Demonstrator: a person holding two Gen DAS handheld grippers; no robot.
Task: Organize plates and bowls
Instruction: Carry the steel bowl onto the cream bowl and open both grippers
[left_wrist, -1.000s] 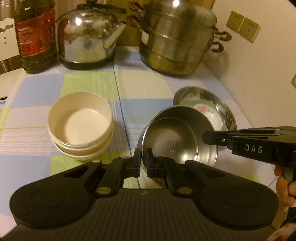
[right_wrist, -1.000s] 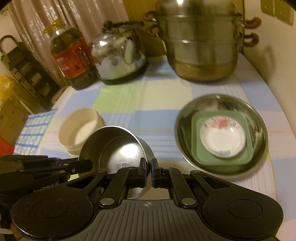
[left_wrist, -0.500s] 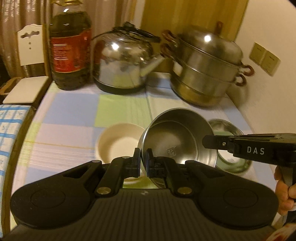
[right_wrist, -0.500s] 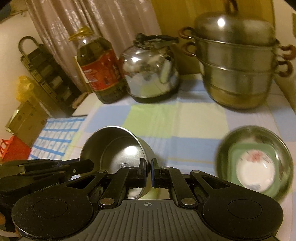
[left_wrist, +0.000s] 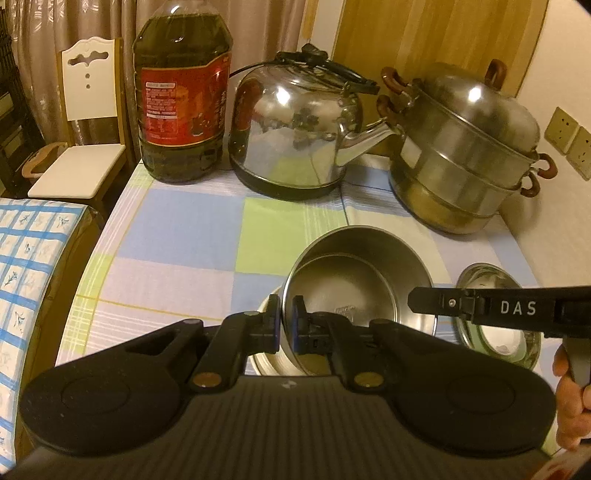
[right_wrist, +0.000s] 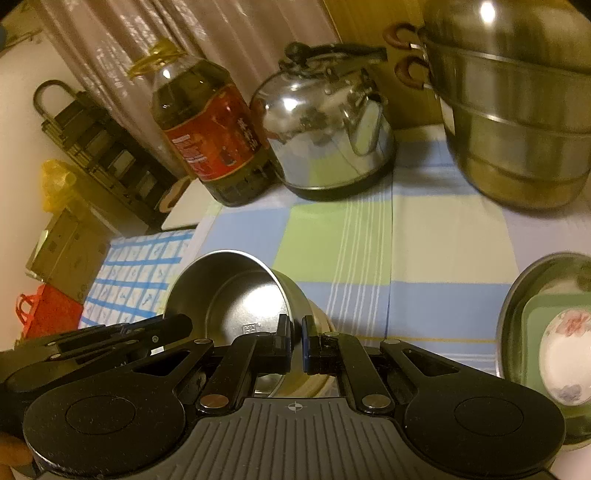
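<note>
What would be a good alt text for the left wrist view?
The left gripper pinches the rim of a tilted steel bowl above cream bowls. Behind stand an oil bottle, kettle and steamer pot.

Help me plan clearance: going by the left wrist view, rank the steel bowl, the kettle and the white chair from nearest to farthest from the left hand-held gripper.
1. Steel bowl: its rim is clamped in the left hand-held gripper.
2. Kettle: straight ahead, at the table's back.
3. White chair: far left, beyond the table's edge.

"DAS" on right gripper (left_wrist: 421, 306)
</note>
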